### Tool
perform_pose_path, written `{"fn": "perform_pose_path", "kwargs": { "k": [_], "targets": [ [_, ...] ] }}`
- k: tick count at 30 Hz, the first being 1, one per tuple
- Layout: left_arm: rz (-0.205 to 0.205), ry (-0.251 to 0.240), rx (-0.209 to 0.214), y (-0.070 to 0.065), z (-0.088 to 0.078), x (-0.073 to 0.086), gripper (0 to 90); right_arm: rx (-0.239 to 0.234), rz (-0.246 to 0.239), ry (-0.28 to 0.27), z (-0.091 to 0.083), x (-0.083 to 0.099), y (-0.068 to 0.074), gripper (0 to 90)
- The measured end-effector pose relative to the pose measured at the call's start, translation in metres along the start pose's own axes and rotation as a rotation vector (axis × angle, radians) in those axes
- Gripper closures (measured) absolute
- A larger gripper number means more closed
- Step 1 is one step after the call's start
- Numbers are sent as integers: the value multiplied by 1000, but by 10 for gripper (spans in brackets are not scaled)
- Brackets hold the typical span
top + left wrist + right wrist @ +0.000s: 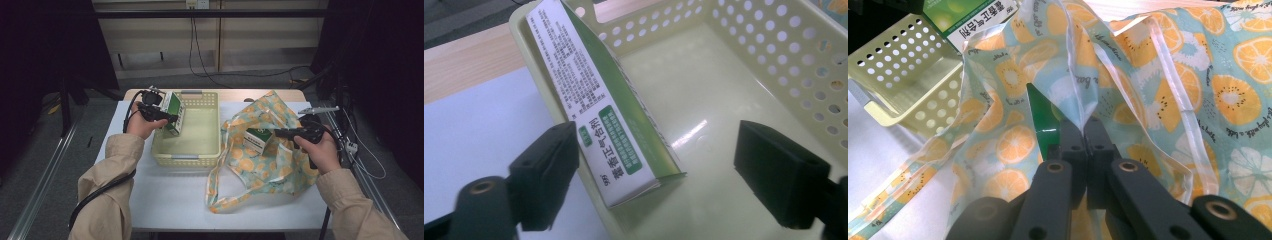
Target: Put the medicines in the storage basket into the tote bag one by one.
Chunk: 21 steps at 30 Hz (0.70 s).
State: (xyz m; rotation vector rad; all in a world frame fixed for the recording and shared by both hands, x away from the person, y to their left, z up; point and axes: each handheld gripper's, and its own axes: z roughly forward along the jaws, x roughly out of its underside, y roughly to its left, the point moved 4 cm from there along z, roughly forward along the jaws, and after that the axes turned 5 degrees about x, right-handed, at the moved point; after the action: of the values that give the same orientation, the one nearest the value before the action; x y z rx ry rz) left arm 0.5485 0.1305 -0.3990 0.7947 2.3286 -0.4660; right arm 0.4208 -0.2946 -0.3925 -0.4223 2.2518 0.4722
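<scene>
The left tongs point(167, 118) hover at the basket's point(210, 150) 9 o'clock rim, near the counter's point(165, 200) 10 o'clock corner. Their jaws stand wide apart and released: in the left gripper view one pad point(549, 165) sits just beside the lower end of a green and white box point(609, 135), the other pad is well clear at 3 o'clock, and nothing is pinched. That box leans tilted against the basket's inner wall at 9 o'clock, its lower end on the basket floor and its upper end above the rim. The pale yellow basket has perforated walls and bare floor around the box.

The right tongs point(1083, 132) are clenched on a fold of the bag point(270, 165), the jaws pressed together with the thin printed film drawn up between them. The bag, light blue with orange slices, lies crumpled on the counter at 3 o'clock of the basket, touching its wall, with a strap trailing toward 6 o'clock. A second box point(257, 140), also green and white, stands in the bag's open mouth, just at 9 o'clock of the right tongs in the high view. The right hand point(322, 150) holds its tool at the bag's 3 o'clock side; the left hand point(140, 125) holds its own outside the basket.
</scene>
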Motion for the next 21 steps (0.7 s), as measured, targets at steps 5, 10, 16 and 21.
{"fn": "perform_pose_path", "kwargs": {
  "k": [5,10,16,21],
  "targets": [
    [-8,3,3,-1,4,0,239,0,4,3,0,1,-1,896],
    [-4,9,10,-5,7,-2,240,-1,5,3,1,3,-3,896],
    [-13,10,32,-13,15,-3,268,-1,6,4,1,4,-3,896],
    [5,28,39,-14,18,-3,267,-1,8,5,0,4,-4,896]
  ]
}}
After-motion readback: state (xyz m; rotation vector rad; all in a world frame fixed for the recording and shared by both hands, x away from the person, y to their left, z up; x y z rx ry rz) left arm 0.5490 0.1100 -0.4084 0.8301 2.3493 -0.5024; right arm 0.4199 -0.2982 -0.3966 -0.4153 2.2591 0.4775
